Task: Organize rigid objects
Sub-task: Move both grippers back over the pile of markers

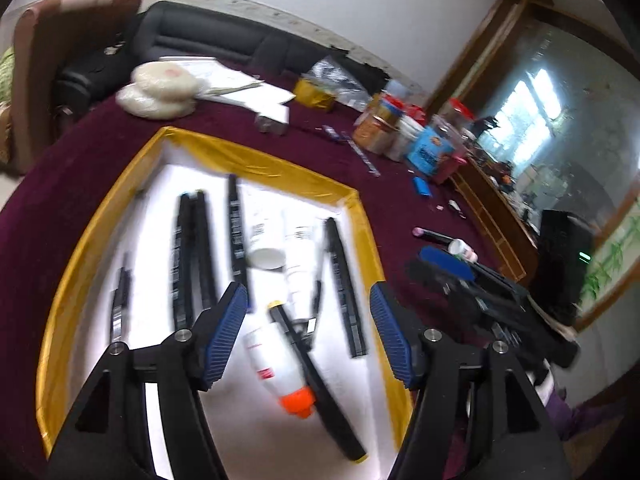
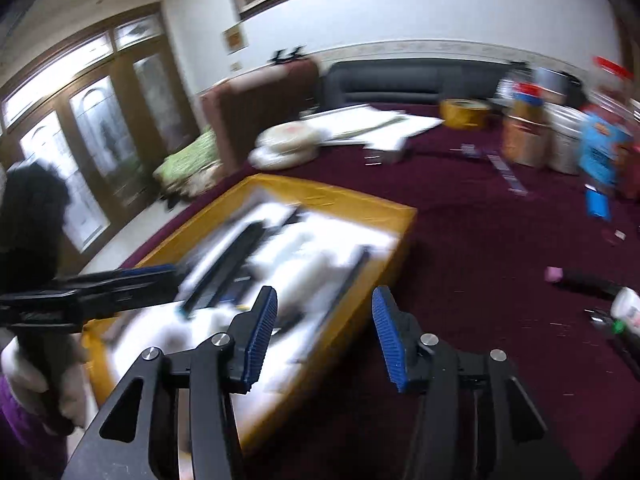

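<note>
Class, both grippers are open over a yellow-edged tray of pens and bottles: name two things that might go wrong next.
1. The left gripper hovers over an orange-capped bottle with a black pen lying across it; closing might catch both.
2. The pink-tipped pen and small bottle lie outside the tray and may be overlooked.

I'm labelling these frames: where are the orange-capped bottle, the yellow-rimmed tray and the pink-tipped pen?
orange-capped bottle [image 1: 276, 364]: left wrist view, white body.
yellow-rimmed tray [image 1: 256, 158]: left wrist view, far rim.
pink-tipped pen [image 1: 438, 236]: left wrist view, dark barrel.
</note>
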